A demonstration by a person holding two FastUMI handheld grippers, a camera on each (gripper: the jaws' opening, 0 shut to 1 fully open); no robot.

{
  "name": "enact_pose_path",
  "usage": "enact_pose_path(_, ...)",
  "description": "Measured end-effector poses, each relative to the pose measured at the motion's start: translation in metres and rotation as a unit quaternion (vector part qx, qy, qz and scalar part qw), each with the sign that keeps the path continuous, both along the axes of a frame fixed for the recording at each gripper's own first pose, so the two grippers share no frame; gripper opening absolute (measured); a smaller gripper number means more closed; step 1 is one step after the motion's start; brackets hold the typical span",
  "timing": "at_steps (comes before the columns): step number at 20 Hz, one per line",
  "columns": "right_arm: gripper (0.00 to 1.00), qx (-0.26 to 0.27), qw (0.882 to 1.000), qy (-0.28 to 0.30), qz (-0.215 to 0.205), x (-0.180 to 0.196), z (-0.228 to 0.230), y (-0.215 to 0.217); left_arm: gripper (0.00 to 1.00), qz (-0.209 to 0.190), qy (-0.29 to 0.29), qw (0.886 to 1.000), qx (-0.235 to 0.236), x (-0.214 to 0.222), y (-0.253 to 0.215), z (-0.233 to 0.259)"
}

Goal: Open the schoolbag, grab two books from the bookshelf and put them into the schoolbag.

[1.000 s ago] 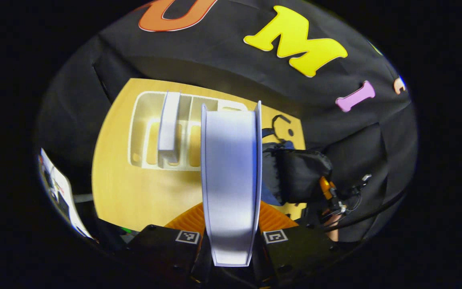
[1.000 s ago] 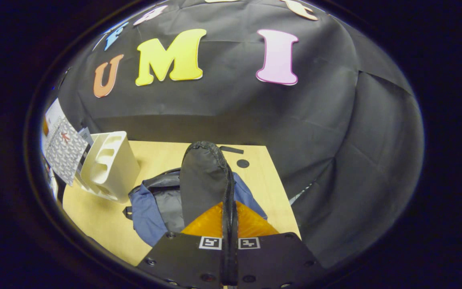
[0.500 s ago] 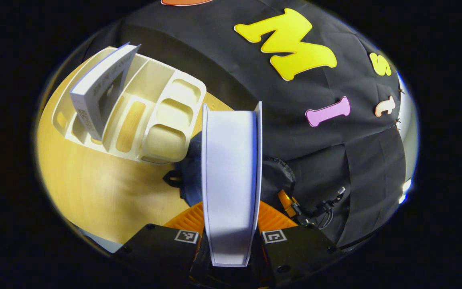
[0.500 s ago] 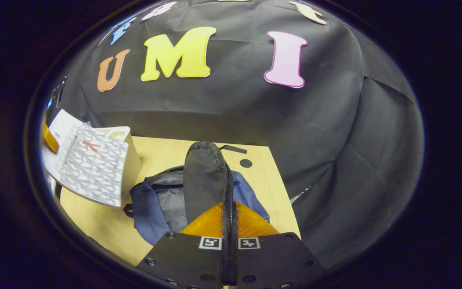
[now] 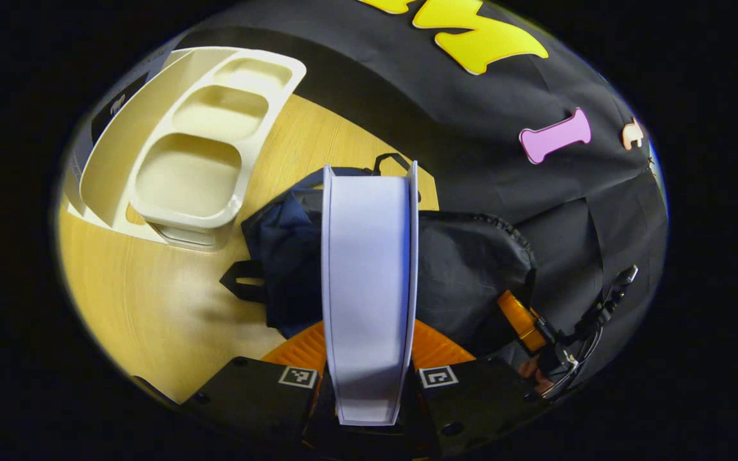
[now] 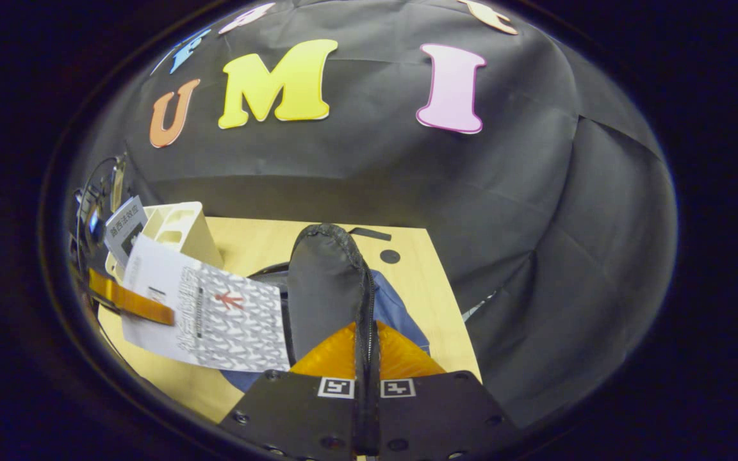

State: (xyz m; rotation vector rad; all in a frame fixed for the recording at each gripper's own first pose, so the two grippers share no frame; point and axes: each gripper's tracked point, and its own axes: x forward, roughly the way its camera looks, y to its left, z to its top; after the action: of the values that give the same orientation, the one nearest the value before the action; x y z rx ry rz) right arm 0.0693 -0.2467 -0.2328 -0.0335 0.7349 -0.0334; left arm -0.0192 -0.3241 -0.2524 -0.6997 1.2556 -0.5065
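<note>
**Q:** Left gripper (image 5: 369,384) first: what is it doing?

**A:** Its fingers are clamped on a white book (image 5: 369,288), held edge-on and pointing out over the schoolbag (image 5: 471,275). A second ago that book was in front of the bookshelf (image 5: 196,153); now the shelf sits off to the side and the bag lies right beneath the book. In the right gripper view the same book (image 6: 209,314), patterned cover showing, hangs just beside the lifted flap.

**Q:** And the right gripper (image 6: 368,410)?

**A:** Closed on the bag's black zippered flap (image 6: 327,288), still holding it upright so the mouth stays open. The schoolbag (image 6: 401,307) itself rests on the desk (image 6: 254,240).

**Q:** So where does that leave the task?

**A:** Bag open, book carried across. I judge the next step is lowering it into the opening. Another book (image 6: 124,225) stands in the bookshelf (image 6: 183,230).
</note>
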Motion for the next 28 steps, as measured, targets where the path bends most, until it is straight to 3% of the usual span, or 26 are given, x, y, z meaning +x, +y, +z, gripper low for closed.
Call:
enact_pose_path(4, 0.00, -0.002, 1.000, -0.002, 0.000, 0.000, 0.004, -0.006, 0.44, 0.008, 0.026, 0.999, -0.037, -0.007, -0.024, -0.013)
enact_pose_path(17, 0.00, -0.029, 0.999, -0.018, 0.009, 0.003, 0.030, -0.016, 0.43, 0.001, 0.007, 0.991, -0.135, 0.008, -0.105, -0.036)
enact_pose_path(20, 0.00, -0.029, 0.999, -0.016, 0.015, 0.007, 0.028, -0.012, 0.44, 0.024, 0.053, 0.983, -0.175, 0.012, -0.121, -0.056)
enact_pose_path(23, 0.00, -0.025, 0.999, -0.012, 0.025, 0.008, 0.024, -0.004, 0.47, 0.020, 0.090, 0.979, -0.180, 0.006, -0.131, -0.079)
enact_pose_path(24, 0.00, -0.026, 0.999, -0.012, 0.027, 0.009, 0.023, -0.002, 0.44, 0.012, 0.097, 0.981, -0.171, 0.002, -0.132, -0.088)
enact_pose_path(25, 0.00, -0.026, 0.999, -0.010, 0.029, 0.009, 0.022, -0.001, 0.57, 0.004, 0.104, 0.981, -0.166, -0.002, -0.133, -0.093)
enact_pose_path(27, 0.00, -0.023, 0.999, -0.007, 0.028, 0.009, 0.019, 0.000, 0.67, -0.007, 0.128, 0.983, -0.128, -0.006, -0.129, -0.104)
enact_pose_path(28, 0.00, -0.022, 0.999, -0.006, 0.028, 0.009, 0.017, 0.002, 0.84, -0.017, 0.146, 0.984, -0.097, -0.013, -0.125, -0.114)
